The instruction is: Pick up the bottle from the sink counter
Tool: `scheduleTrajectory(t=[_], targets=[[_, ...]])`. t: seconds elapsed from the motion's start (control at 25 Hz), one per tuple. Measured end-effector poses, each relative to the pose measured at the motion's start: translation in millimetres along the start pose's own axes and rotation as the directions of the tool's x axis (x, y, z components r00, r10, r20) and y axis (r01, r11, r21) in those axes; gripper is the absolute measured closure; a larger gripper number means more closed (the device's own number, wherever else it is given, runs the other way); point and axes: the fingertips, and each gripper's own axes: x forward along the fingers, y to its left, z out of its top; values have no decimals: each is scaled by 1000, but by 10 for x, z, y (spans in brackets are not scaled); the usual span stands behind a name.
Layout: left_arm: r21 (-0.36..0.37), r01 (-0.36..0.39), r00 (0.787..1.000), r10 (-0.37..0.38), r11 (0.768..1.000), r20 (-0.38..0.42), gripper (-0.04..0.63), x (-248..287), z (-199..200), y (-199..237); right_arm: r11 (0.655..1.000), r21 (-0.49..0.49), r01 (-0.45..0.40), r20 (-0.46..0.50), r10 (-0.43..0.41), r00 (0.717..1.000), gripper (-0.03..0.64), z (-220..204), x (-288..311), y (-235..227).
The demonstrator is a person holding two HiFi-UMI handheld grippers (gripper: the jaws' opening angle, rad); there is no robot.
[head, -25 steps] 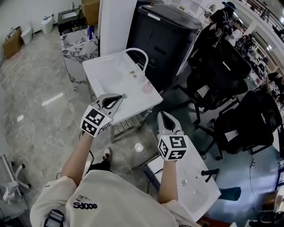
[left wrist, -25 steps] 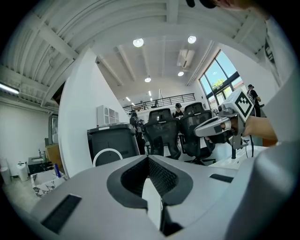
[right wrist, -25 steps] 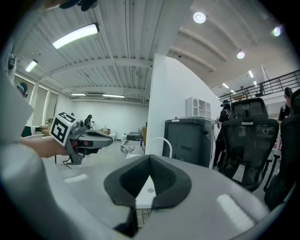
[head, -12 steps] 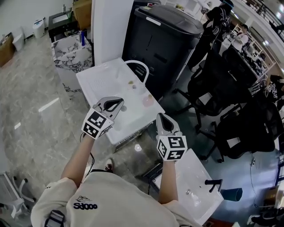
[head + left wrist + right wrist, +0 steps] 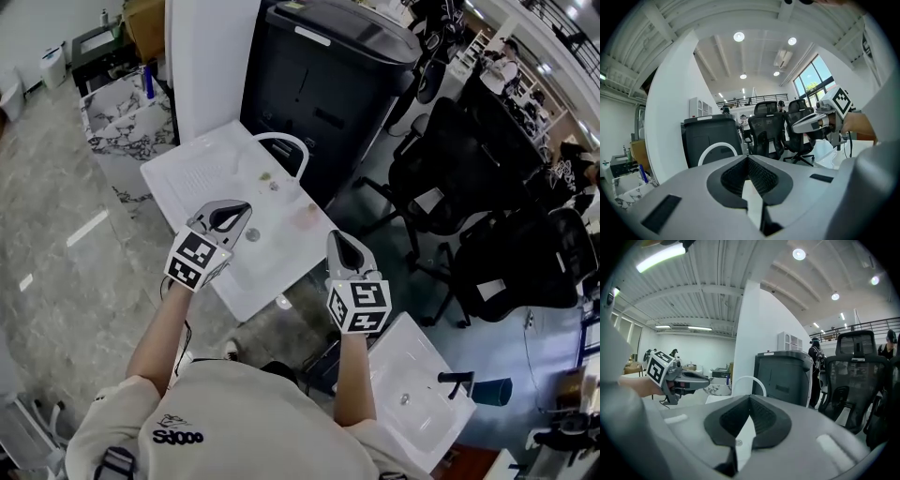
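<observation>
**Step in hand:** approach. Nothing is grasped, and the pick-up has not begun.

At far left stands the marble-patterned sink counter (image 5: 112,117). On its top is the slim blue upright bottle (image 5: 148,82), which I take to be the target. It is too small in view to make out its cap.

My left gripper (image 5: 236,216) hovers over the white rectangular basin top (image 5: 192,178), jaws together with nothing between the pads. The bottle lies well apart from it, up and to the left, beyond the basin's far-left corner. In the left gripper view the bottle sits at the lower left edge, far off the jaw line.

My right gripper (image 5: 341,246) hangs just off the basin's right edge, jaws likewise closed and empty. It is further from the bottle than the left.

**Next move, as I judge it:**
1. Swing the left gripper leftward until the bottle centres on the jaw line.
2. Part the jaws wider than the bottle's body.
3. Advance around the bottle, then close.
</observation>
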Motion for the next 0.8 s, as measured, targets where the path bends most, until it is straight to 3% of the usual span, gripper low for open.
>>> scheduleTrajectory(t=[0.4,0.76,0.8], targets=[[-27,41,999,-41,999,3,589,295,-254,86,1000,-9,-4,-20,4,1000,606,-221,311,-131],[-6,26,997,-26,1000,-75,589,784,-460,181,999,35,-35,-79,37,996,603,-581,823,-505],[3,22,996,-22,1000,-90,589,826,-504,200,998,41,-44,-90,48,995,558,-641,887,-518]])
